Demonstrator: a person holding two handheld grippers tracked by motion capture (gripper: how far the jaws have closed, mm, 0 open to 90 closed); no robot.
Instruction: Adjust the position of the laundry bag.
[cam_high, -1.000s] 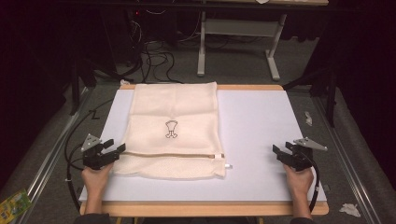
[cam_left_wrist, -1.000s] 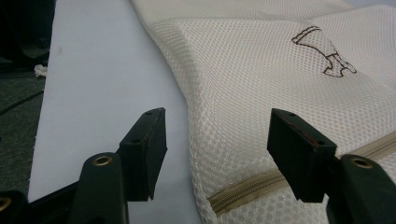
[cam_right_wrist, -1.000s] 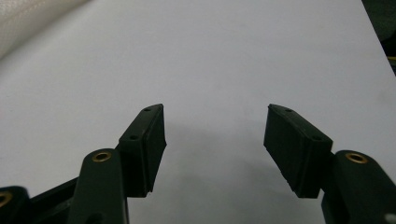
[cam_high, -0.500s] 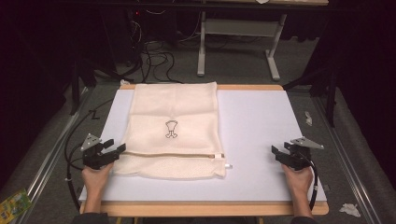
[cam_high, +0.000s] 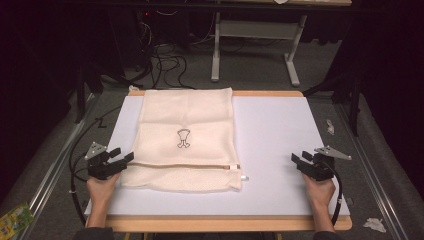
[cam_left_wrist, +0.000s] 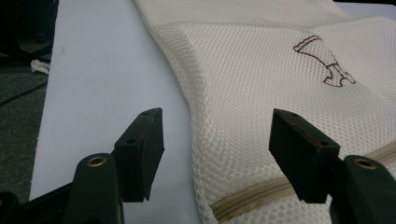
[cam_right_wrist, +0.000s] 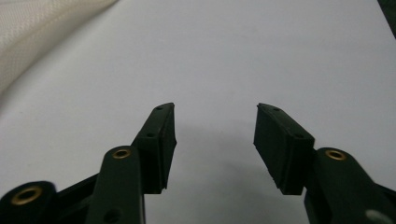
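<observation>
My two grippers wait at the near corners of the white counter (cam_high: 280, 150).

The cream mesh zip bag (cam_high: 186, 140) lies flat at ten o'clock on the counter. My left gripper (cam_left_wrist: 215, 140) is spread, straddling the bag's edge without touching. Its view shows the zipper (cam_left_wrist: 243, 198). My right gripper (cam_right_wrist: 215, 140), at four o'clock, has just been closing, with nothing between its jaws.

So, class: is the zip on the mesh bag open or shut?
Shut, as far as shows: the zip runs as one closed line across the mesh bag, its pull at the right end.
</observation>
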